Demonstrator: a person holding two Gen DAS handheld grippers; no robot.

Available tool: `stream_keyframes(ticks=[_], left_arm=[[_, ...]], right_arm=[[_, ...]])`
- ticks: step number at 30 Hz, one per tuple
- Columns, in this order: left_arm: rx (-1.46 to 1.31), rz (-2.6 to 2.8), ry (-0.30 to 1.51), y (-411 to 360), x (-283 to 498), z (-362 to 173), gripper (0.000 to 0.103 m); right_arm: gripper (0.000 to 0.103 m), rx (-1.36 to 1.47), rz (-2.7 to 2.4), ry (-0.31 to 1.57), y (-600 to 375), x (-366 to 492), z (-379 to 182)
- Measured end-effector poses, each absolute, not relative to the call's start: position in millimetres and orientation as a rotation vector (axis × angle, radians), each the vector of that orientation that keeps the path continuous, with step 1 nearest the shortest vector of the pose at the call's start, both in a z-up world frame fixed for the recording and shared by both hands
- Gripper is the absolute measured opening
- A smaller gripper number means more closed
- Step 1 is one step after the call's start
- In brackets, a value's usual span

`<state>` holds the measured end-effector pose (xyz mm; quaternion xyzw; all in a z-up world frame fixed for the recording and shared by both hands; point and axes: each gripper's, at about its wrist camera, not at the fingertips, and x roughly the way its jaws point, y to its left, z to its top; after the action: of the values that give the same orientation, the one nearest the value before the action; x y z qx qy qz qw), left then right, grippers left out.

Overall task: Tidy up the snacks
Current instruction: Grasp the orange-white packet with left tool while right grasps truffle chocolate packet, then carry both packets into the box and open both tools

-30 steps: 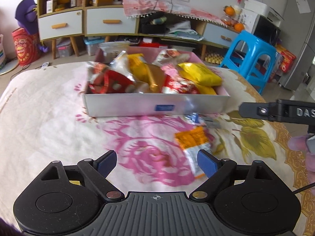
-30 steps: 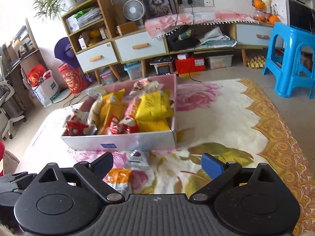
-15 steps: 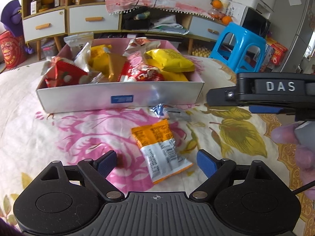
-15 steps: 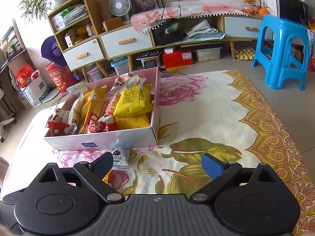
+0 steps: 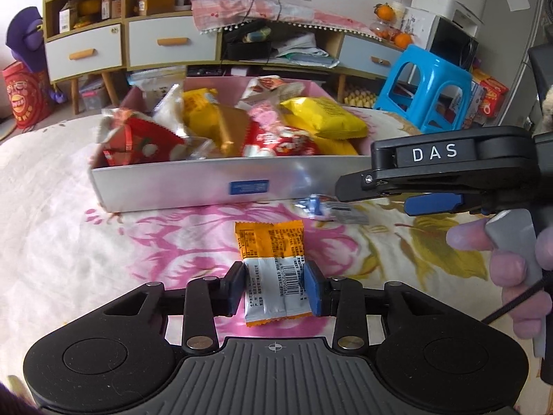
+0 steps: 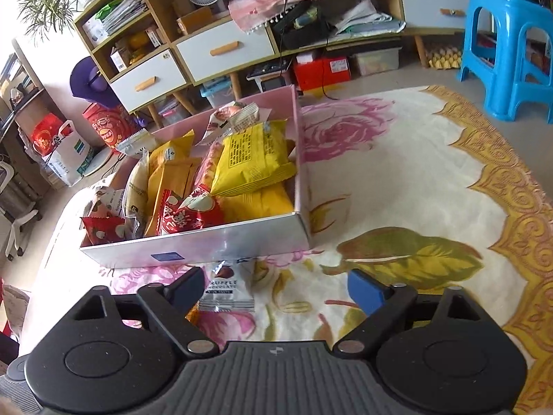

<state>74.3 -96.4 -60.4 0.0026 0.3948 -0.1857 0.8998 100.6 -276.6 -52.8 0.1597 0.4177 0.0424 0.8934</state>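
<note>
My left gripper is shut on an orange and white snack packet that lies on the flowered cloth in front of the box. The pink-lined cardboard box holds several snack bags, yellow, red and white; it also shows in the right wrist view. My right gripper is open and empty, low over the cloth. A small truffle chocolate packet lies by its left finger, just before the box; it also shows in the left wrist view. The right gripper's body fills the right of the left wrist view.
The flowered cloth spreads wide to the right of the box. A blue plastic stool stands beyond the cloth's far right edge. Cabinets with drawers and floor clutter line the back wall.
My left gripper has moved onto the orange packet and closed on it. My right gripper has come nearer to the box and the truffle packet, still open.
</note>
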Motion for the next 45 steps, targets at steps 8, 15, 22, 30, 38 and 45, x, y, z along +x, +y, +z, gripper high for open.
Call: stream_keyframes(ticks=[8,15,22,30,38,45], left_arm=[[-0.016,-0.327,0.829,-62.4,78.2,-58.7,0.034],[-0.042,-0.288,0.860,-39.6,78.9,-60.2,0.034],[-0.054,-0.271,0.866,-18.1,76.0,-59.5,0.034],[-0.079,-0.255,0.865,0.2,72.3,-55.7,0.034],[-0.102,-0.257,0.842,9.9,69.1,-45.0,0.034],[-0.122,-0.259,0.808,15.2,69.1,-31.4,0.034]], right_arm=[[0.059,0.318,0.105,0.895,-259.5,112.2,-59.4],[0.023,0.205,0.086,0.882,-237.8,114.1,-60.1],[0.011,0.162,0.107,0.873,-230.2,106.3,-56.3],[0.010,0.142,0.165,0.878,-216.8,88.4,-52.6],[0.010,0.160,0.226,0.865,-205.7,73.2,-41.2],[0.010,0.198,0.256,0.839,-202.9,67.6,-27.4]])
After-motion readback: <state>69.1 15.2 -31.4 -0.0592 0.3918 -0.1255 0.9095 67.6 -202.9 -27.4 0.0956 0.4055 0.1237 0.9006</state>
